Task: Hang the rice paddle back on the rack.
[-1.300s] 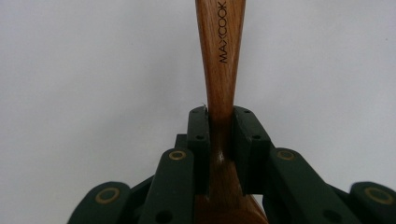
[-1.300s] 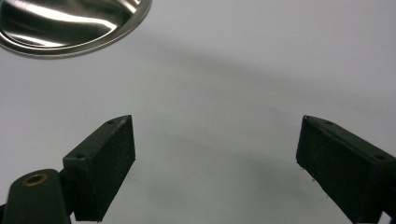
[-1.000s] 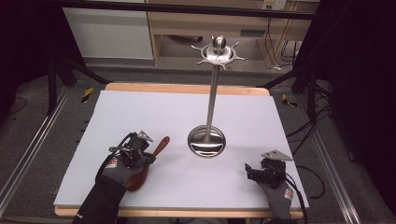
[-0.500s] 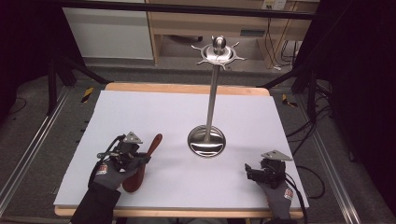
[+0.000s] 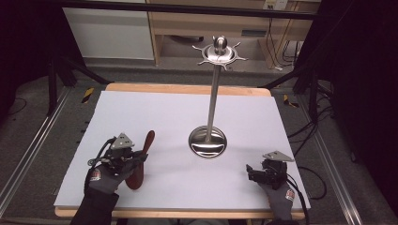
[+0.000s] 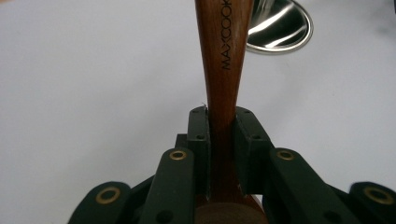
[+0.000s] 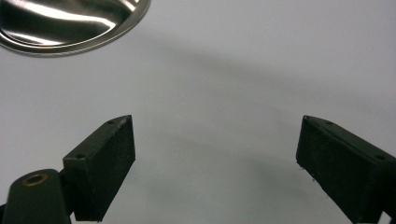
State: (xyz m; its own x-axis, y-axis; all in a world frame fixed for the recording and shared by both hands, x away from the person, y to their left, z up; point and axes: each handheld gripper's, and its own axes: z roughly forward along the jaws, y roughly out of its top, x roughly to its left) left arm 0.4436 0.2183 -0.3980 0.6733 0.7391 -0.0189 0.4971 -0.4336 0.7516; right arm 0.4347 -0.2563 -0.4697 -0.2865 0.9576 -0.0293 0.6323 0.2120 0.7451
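We hold a wooden spoon in our left gripper while our right gripper rests empty.

At the left of the white table point(image 5: 187, 108), our left gripper point(image 5: 133, 157) is clamped tight on the handle of the wooden spoon point(image 5: 141, 157), whose handle tip points up and away toward the stand. In the middle, the steel stand point(image 5: 209, 140) sits upright on its round base, well apart from the spoon. At the right, our right gripper point(image 5: 253, 173) lies on the table with jaws spread wide, nothing between them.
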